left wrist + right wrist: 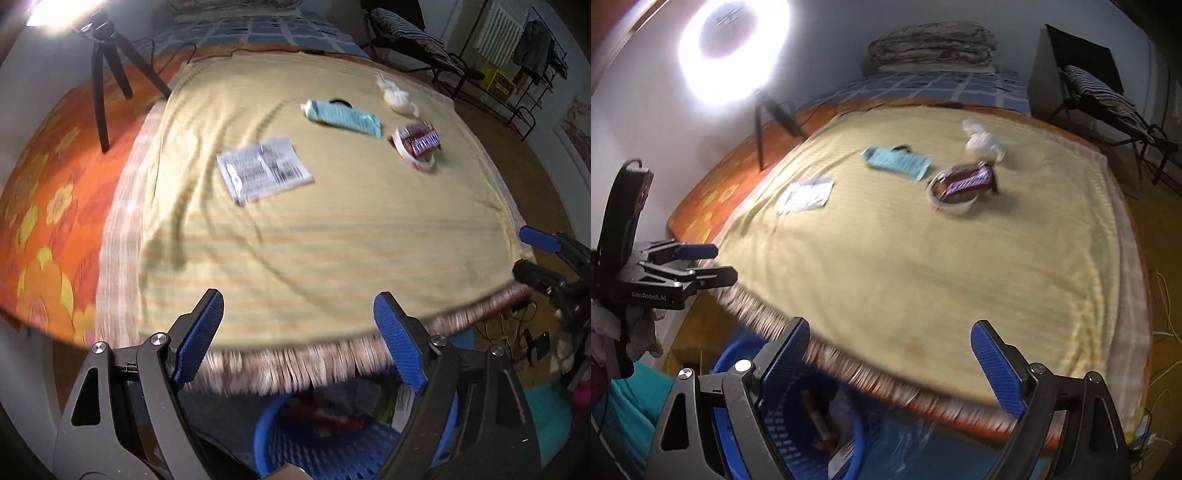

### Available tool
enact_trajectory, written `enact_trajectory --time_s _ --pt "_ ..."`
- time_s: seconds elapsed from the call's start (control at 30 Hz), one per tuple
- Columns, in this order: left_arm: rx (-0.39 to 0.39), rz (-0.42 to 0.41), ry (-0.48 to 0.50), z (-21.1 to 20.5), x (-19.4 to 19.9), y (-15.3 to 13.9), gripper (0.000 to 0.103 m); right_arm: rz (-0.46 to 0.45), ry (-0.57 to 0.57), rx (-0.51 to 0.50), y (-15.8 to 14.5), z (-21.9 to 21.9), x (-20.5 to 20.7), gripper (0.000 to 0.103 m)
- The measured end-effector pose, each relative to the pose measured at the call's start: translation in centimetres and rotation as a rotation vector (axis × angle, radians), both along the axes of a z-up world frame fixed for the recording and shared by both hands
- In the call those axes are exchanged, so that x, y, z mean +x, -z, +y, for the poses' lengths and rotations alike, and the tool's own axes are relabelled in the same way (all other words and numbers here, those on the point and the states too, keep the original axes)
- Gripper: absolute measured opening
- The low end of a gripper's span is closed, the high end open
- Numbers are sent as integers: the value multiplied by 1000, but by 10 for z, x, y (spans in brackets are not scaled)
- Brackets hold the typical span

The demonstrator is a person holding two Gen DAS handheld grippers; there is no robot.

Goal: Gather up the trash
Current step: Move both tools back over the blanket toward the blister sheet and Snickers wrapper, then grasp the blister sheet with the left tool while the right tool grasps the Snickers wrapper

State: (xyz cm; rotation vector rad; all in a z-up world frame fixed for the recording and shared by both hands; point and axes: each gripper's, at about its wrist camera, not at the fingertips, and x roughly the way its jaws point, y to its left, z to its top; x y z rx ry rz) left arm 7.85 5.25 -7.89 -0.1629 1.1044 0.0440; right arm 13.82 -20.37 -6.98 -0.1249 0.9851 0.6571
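Trash lies on a yellow blanket (332, 229) over a bed: a white printed packet (264, 170), a light blue wrapper (343, 116), a crumpled white tissue (397, 96), and a brown candy wrapper (421, 140) lying on a white tape roll (415, 157). The same items show in the right wrist view: packet (805, 195), blue wrapper (895, 162), tissue (982, 142), candy wrapper (966, 181). My left gripper (299, 332) is open and empty above a blue basket (317, 446). My right gripper (890, 358) is open and empty at the bed's near edge.
The blue basket (750, 424) below the bed edge holds some wrappers. A tripod (107, 74) stands on the orange floral sheet (48, 206). A ring light (733, 48) glares at the left. A chair (1097, 96) and a clothes rack (524, 66) stand at the right.
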Motion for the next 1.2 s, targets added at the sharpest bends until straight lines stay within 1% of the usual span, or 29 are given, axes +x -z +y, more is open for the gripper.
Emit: enact_trajectory --time_s 0.1,0.2,0.3,0.43,0.57,0.73,0.83,0.9,1.0,1.2 --pt "-8 -4 -16 11 25 -1 86 21 48 33 -3 -5 30 91" --pt "-56 -2 -23 23 48 1 86 38 96 43 -3 -7 64 90" --pt "-72 -4 -36 33 68 2 86 78 151 81 -2 -13 92 90" --pt "-82 3 -56 47 95 10 86 144 227 145 9 -19 126 88" --pt "-130 21 -84 62 116 20 86 206 270 185 24 -18 150 82" --pt "-110 41 -77 67 135 32 86 250 304 206 38 -9 174 78" --pt "-115 49 -56 66 140 37 85 263 320 217 43 -7 183 78" --pt "-111 61 -29 61 141 40 79 261 322 209 46 -5 187 78" --pt "-87 77 15 52 138 42 74 267 322 202 50 -4 190 74" --pt "-73 133 142 25 119 43 73 278 334 196 56 -4 195 72"
